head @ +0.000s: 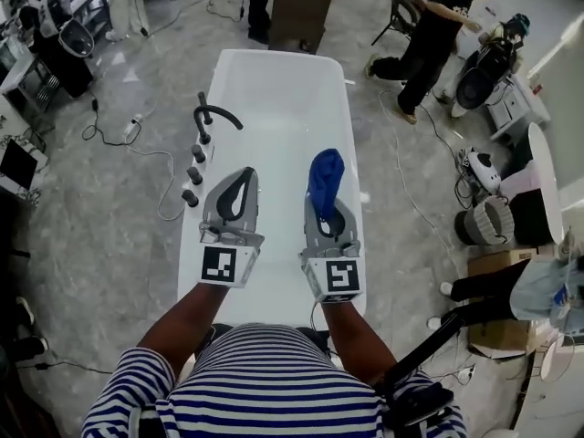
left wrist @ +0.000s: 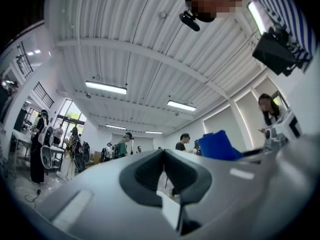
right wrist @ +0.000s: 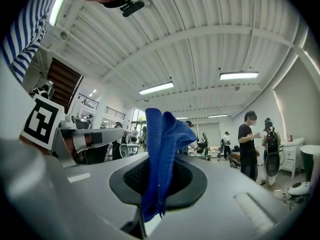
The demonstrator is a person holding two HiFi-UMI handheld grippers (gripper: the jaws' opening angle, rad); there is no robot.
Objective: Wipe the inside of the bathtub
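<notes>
Leftmost, the left gripper is closed on nothing, tips up. Beside it the right gripper pinches a blue cloth, also raised above the tub and clear of it. Wiping well, I judge, means turning the cloth down, keeping the pinch firm and pressing flat along the walls. The tub holds nothing visible; whether it is wet, I cannot tell.
</notes>
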